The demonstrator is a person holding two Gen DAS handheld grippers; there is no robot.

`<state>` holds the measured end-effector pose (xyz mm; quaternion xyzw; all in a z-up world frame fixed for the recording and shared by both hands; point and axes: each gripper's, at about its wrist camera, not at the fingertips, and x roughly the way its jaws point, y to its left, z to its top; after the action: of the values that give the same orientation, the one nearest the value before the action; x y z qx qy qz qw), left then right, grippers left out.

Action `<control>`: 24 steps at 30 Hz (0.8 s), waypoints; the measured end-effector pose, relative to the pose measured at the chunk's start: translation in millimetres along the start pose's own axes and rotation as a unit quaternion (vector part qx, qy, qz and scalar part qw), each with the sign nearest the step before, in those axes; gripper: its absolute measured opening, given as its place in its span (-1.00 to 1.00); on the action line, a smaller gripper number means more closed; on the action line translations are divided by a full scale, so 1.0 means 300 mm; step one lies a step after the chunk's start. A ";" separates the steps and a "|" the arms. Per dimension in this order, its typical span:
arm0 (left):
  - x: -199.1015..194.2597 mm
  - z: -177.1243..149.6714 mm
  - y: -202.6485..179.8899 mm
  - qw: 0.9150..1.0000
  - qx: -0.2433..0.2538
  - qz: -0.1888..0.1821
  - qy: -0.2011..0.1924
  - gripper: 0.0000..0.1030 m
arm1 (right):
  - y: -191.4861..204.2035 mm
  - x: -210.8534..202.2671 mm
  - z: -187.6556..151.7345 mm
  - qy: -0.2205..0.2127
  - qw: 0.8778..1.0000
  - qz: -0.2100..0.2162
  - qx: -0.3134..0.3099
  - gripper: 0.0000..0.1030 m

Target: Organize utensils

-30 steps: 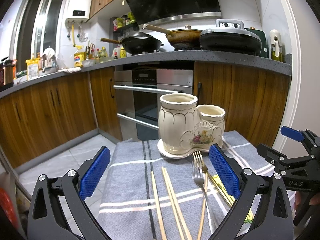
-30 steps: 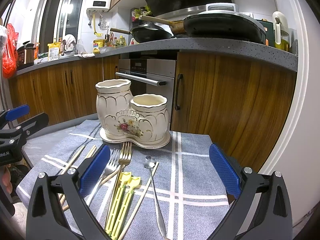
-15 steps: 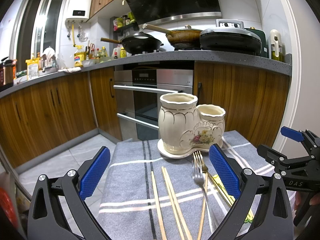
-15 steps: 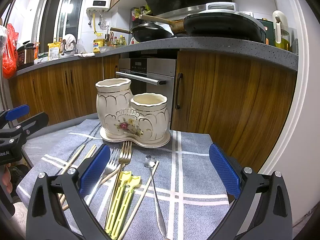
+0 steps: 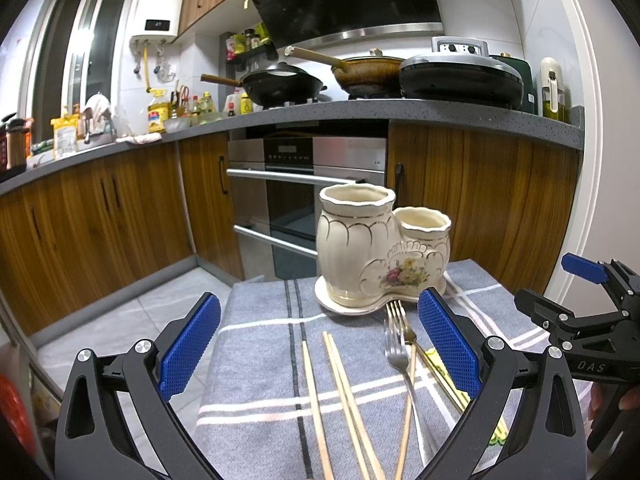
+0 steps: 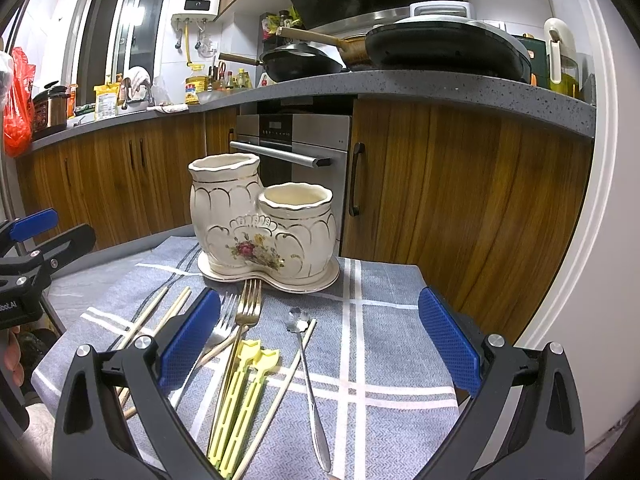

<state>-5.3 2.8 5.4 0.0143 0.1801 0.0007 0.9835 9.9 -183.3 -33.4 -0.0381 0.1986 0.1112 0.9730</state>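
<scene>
A cream ceramic holder [image 5: 380, 256] [image 6: 260, 232] with a tall and a short cup stands empty at the far end of a grey checked cloth [image 6: 380, 344]. In front of it lie wooden chopsticks [image 5: 340, 392] [image 6: 160, 316], a silver fork [image 5: 396, 352] [image 6: 224, 320], a gold fork [image 6: 246, 312], yellow-green chopsticks [image 6: 240, 400] and a flower-headed spoon [image 6: 306, 360]. My left gripper [image 5: 318, 344] hovers open over the chopsticks and forks. Over the spoon and yellow-green chopsticks, my right gripper [image 6: 318, 344] hangs open. Neither holds anything.
Wooden kitchen cabinets [image 6: 460, 200] and a steel oven [image 5: 304, 184] stand right behind the table. The cloth's left edge drops to a tiled floor [image 5: 140, 320]. The other gripper shows at each view's side [image 5: 580, 320] [image 6: 28, 252].
</scene>
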 end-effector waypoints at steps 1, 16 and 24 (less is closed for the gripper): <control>-0.001 0.001 0.001 1.000 0.000 -0.001 0.001 0.90 | -0.001 0.001 0.000 0.000 1.000 0.000 0.000 0.90; 0.015 -0.013 0.009 1.000 -0.004 -0.003 0.004 0.90 | -0.004 0.010 -0.003 0.004 1.000 -0.002 0.001 0.90; 0.032 -0.026 0.022 1.000 -0.005 0.003 0.009 0.90 | -0.015 0.021 -0.010 0.010 1.000 -0.003 0.007 0.90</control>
<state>1.0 9.8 -5.0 0.0102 0.1893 0.0042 0.9819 15.5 -186.7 -38.4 -0.0334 0.2091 0.1061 0.9716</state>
